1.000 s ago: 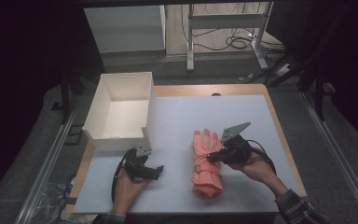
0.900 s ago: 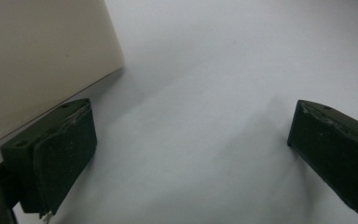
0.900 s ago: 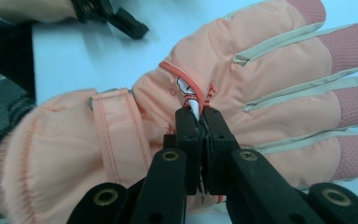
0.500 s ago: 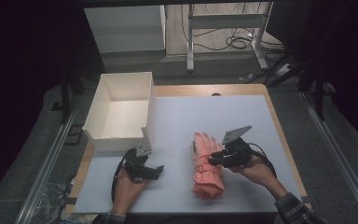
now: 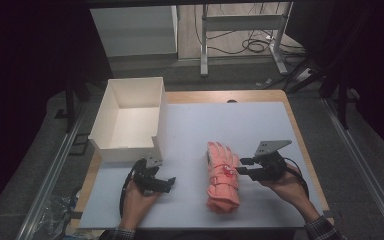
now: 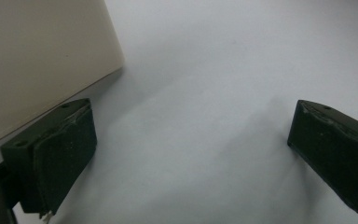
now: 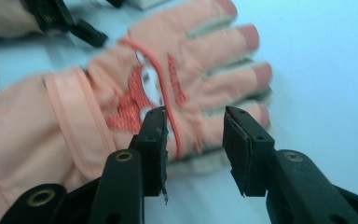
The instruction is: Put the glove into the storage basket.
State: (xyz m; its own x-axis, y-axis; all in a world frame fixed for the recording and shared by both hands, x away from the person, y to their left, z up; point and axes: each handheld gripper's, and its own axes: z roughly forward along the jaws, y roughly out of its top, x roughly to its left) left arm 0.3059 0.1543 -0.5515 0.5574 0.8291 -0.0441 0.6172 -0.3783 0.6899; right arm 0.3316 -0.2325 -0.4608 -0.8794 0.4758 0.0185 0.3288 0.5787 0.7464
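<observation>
A padded salmon-pink winter glove (image 5: 222, 176) lies flat on the white sheet covering the wooden table (image 5: 260, 125), fingers pointing away from the person. The right gripper (image 5: 245, 167) sits at the glove's right edge, its jaws parted around the edge but not clamped. The left gripper (image 5: 167, 183) rests spread wide and empty on the sheet, just beside the open white cardboard box (image 5: 130, 117).

Salmon-pink glove (image 5: 223, 176), white box (image 5: 128, 120), black claws.
</observation>
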